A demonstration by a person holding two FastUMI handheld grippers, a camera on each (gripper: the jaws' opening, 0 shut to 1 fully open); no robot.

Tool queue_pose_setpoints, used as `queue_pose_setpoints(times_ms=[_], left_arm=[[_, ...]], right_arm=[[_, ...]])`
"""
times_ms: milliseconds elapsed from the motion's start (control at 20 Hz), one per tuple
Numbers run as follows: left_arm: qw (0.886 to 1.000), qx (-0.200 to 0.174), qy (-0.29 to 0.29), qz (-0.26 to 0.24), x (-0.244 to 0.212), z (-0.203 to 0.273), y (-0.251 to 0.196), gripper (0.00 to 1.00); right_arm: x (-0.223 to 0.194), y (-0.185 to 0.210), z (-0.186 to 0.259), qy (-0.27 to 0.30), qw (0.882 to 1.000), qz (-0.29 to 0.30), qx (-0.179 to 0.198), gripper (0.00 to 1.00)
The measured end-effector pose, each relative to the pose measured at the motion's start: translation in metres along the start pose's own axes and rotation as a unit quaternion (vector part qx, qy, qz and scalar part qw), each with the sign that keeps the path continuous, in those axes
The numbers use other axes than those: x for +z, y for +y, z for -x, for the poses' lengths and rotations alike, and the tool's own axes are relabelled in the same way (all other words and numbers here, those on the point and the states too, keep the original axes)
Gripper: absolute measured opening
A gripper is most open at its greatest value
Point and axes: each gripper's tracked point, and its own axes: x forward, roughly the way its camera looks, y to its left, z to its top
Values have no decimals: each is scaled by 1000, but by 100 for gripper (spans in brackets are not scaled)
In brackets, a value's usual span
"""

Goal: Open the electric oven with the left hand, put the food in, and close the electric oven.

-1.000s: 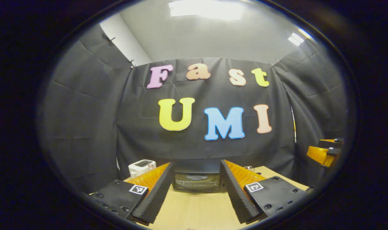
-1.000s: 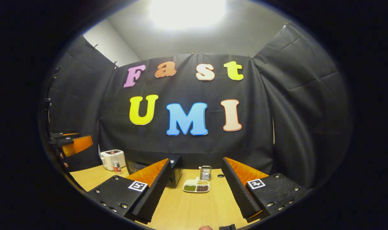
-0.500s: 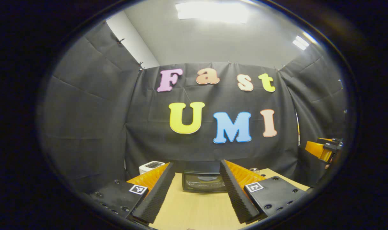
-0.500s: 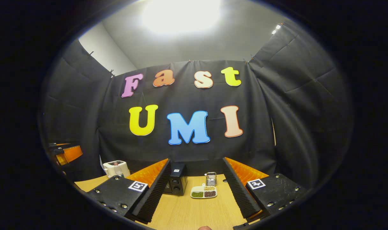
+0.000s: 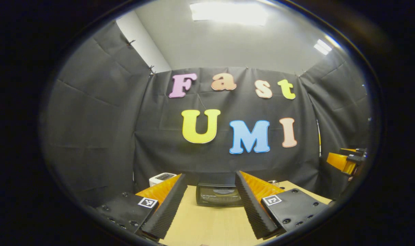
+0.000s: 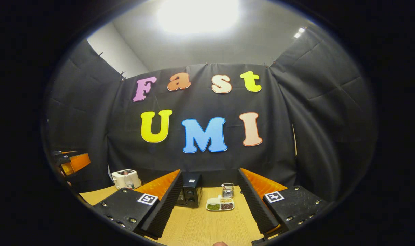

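Far left on the wooden table (image 6: pixel 207 225): white toaster (image 6: pixel 125 177) against the booth wall, small bottle (image 6: pixel 126 178) just in front of it, both well clear of any path to the door. Above that corner in the right gripper view: left gripper (image 6: pixel 72 163), raised off the table, too close to the edge to tell its jaws there. Seen from its own camera: left gripper (image 5: pixel 210 176) with fingers spread wide apart, clamped on nothing, aimed square at the black electric oven (image 5: pixel 218 194); probably held so to line up with the door front. Door upright and apparently shut; behind the glass, too dim to tell what lies inside. Bare table between fingers and door, nothing in the way. Next to the right: control side of the oven (image 6: pixel 190 194) with its knobs. Just right of that, apart from it, out on the table: white divided dish of food (image 6: pixel 220 204) holding green, pale and dark portions. Close behind the dish: small metal holder (image 6: pixel 227 189), near enough to be nudged during a careless lift. Framing dish and holder: right gripper (image 6: pixel 210 172), fingers likewise wide apart and gripping nothing, likely poised toward the food. Far right in the left gripper view: same right gripper (image 5: pixel 345 160), held high and off to the side, away from the door's swing.
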Motion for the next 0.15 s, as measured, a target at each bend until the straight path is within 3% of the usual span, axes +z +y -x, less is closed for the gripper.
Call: queue_pose_setpoints(times_ms=[150], left_arm=[[1000, -1, -2, -3, 0, -5, 4, 100]], right_arm=[[5, 4, -3, -7, 1000, -1, -2, 98]])
